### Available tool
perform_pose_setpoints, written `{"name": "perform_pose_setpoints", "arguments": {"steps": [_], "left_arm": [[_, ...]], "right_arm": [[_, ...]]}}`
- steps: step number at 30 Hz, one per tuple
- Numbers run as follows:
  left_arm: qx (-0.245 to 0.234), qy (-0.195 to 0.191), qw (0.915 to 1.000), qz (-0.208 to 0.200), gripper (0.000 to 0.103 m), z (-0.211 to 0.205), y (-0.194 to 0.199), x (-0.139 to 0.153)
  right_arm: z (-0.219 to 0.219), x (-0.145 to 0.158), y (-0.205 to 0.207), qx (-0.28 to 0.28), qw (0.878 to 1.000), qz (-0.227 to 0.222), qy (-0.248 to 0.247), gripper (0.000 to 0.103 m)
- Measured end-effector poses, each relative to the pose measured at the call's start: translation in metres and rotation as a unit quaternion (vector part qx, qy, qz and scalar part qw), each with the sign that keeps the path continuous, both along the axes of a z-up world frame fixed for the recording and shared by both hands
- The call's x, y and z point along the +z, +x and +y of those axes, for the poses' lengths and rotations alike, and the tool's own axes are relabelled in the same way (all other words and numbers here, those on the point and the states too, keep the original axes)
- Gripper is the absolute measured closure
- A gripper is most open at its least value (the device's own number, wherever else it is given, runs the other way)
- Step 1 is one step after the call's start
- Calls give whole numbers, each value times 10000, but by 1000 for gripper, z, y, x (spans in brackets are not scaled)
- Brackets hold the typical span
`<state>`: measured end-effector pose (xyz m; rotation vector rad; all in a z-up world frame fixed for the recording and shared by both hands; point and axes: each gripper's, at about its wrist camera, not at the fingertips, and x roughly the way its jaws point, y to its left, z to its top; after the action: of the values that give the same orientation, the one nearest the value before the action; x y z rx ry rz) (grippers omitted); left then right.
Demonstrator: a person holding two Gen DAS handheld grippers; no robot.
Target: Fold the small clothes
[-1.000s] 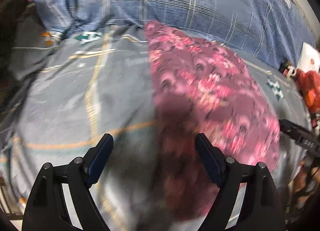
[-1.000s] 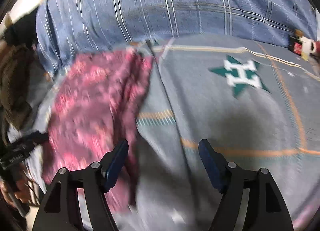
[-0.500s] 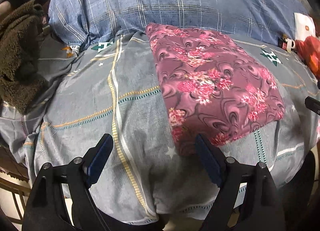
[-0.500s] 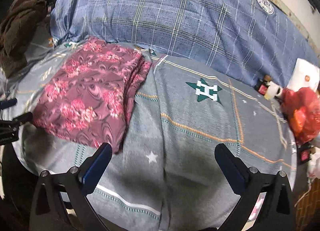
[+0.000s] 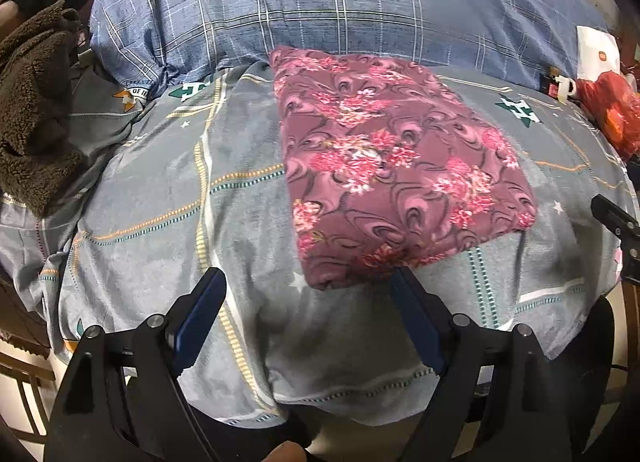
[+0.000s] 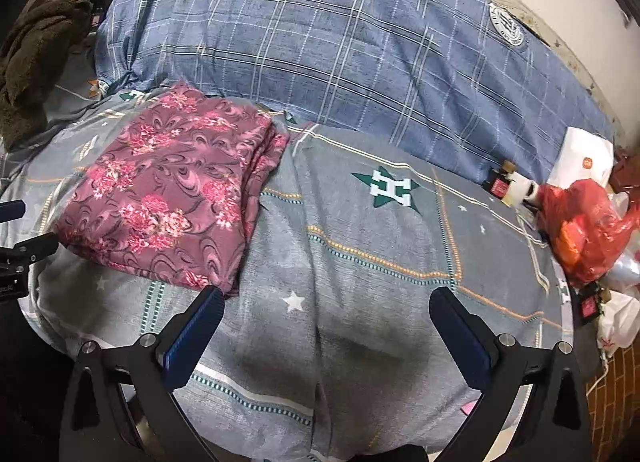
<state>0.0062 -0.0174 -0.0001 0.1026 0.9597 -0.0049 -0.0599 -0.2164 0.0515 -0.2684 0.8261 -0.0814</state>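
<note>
A maroon garment with pink flowers [image 5: 392,166] lies folded into a flat rectangle on the grey bedsheet [image 5: 168,198]. In the right wrist view the same folded garment [image 6: 172,190] sits at the left, its layered edges facing right. My left gripper [image 5: 308,286] hangs open just short of the garment's near edge, with nothing between its fingers. My right gripper [image 6: 324,302] stands wide open over bare grey sheet to the right of the garment, holding nothing. Each gripper's black frame shows at the edge of the other's view.
A blue plaid quilt [image 6: 340,46] is bunched along the back of the bed. A brown fleece item [image 5: 32,102] lies at the far left. At the right edge sit a red plastic bag [image 6: 584,230], a white box [image 6: 584,158] and small bottles [image 6: 500,182].
Both grippers have pulled back from the garment toward the bed's near edge, so more of the bed shows. The right gripper's fingers have spread wider. The garment lies still.
</note>
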Motion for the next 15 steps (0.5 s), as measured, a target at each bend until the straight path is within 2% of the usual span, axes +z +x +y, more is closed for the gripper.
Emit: {"name": "perform_pose_setpoints", "arguments": {"steps": [8, 13, 15], "left_arm": [[-138, -99, 9999, -9, 18, -4, -4, 0], [-247, -198, 9995, 49, 18, -10, -6, -1], [-263, -190, 9994, -83, 18, -12, -10, 1]], "right_arm": [[-13, -4, 2, -139, 9990, 210, 362, 0], [-13, -7, 2, -183, 9987, 268, 394, 0], [-14, -8, 4, -162, 9985, 302, 427, 0]]}}
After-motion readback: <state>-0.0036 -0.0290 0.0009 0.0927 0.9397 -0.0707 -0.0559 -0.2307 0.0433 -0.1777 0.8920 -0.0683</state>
